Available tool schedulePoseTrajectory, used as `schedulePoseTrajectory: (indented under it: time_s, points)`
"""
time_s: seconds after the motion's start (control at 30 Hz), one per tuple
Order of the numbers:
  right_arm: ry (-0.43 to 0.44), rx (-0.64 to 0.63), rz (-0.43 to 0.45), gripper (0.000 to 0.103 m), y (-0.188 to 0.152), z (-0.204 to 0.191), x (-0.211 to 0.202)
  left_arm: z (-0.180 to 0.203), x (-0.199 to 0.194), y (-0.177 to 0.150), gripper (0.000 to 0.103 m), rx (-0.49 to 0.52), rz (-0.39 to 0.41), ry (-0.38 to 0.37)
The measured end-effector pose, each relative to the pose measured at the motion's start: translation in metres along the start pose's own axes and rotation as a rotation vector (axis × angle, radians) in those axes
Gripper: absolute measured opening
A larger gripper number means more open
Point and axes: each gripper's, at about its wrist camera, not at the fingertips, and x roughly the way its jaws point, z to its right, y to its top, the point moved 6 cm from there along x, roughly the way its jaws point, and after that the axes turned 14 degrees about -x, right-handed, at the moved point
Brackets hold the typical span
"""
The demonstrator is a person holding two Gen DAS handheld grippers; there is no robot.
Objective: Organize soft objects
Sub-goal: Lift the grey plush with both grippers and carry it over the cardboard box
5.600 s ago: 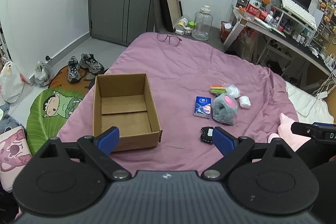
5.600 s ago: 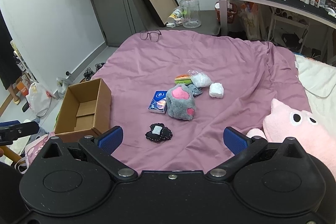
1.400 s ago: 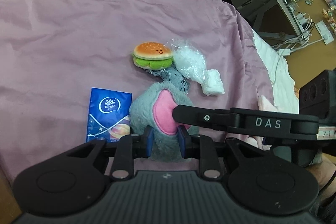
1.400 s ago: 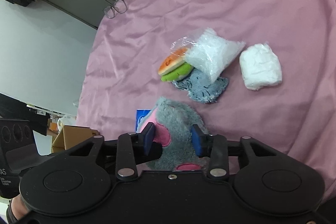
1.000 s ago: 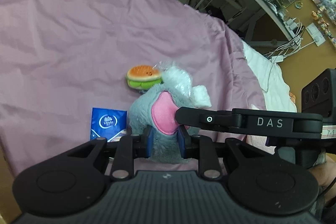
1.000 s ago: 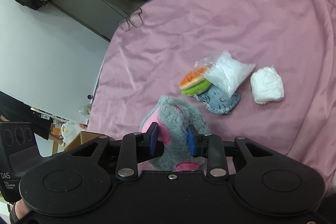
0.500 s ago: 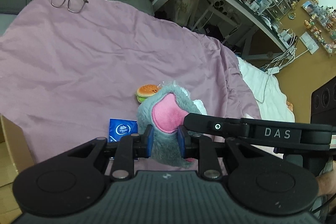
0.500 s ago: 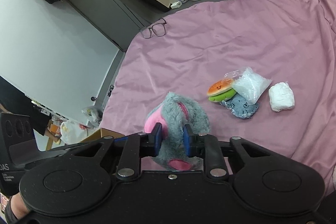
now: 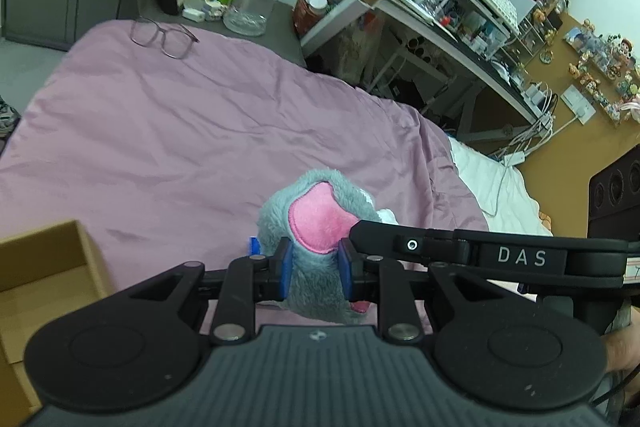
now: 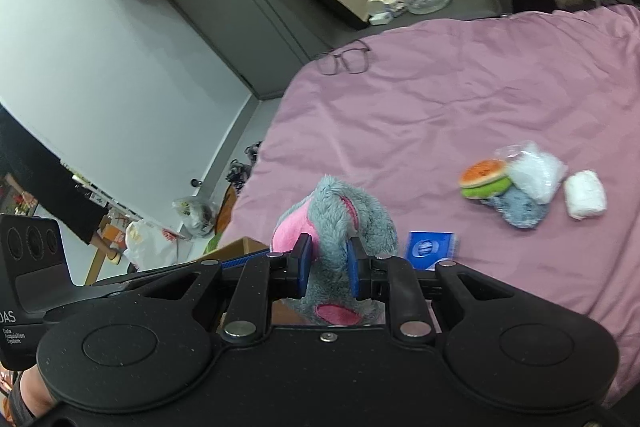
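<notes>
A grey plush paw with pink pads (image 9: 316, 223) (image 10: 340, 223) hangs in the air above the pink bed, held by both grippers. My left gripper (image 9: 314, 269) is shut on its lower part. My right gripper (image 10: 327, 265) is shut on it from the other side. The open cardboard box (image 9: 44, 267) is at the lower left in the left wrist view; its edge (image 10: 240, 247) shows behind the paw in the right wrist view. On the bed lie a plush burger (image 10: 484, 179), a grey plush piece (image 10: 520, 209), a clear bag of white stuffing (image 10: 536, 171) and a white wad (image 10: 584, 195).
A blue tissue pack (image 10: 432, 251) lies on the bed by the paw. Glasses (image 9: 164, 37) lie at the bed's far edge. A clear jug (image 9: 254, 3) stands beyond. A cluttered desk (image 9: 440, 23) is at the right. Shoes and bags lie on the floor left of the bed.
Both grippers have lifted the grey paw off the bed and carried it left toward the box, which has come into view. The other soft items stay where they lay.
</notes>
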Motion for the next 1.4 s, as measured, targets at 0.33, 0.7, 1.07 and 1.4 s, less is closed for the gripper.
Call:
schedulePoseTrajectory:
  time_s: [0.33,0.7,1.07,1.4]
  points:
    - [0.058,-0.050,-0.015,0.020,0.001,-0.057,0.024,-0.040,-0.047,0.004,0.023,-0.023,0.053,0.041]
    - [0.114,-0.071,-0.064,0.020,-0.006,-0.112,0.063,-0.099,-0.084,0.004,0.023,-0.075,0.092,0.068]
    - [0.141,-0.077,-0.143,0.020,-0.021,-0.144,0.116,-0.163,-0.093,0.000,0.023,-0.158,0.091,0.103]
    - [0.141,-0.004,-0.186,0.021,-0.034,-0.147,0.148,-0.196,-0.088,-0.001,0.023,-0.202,0.092,0.149]
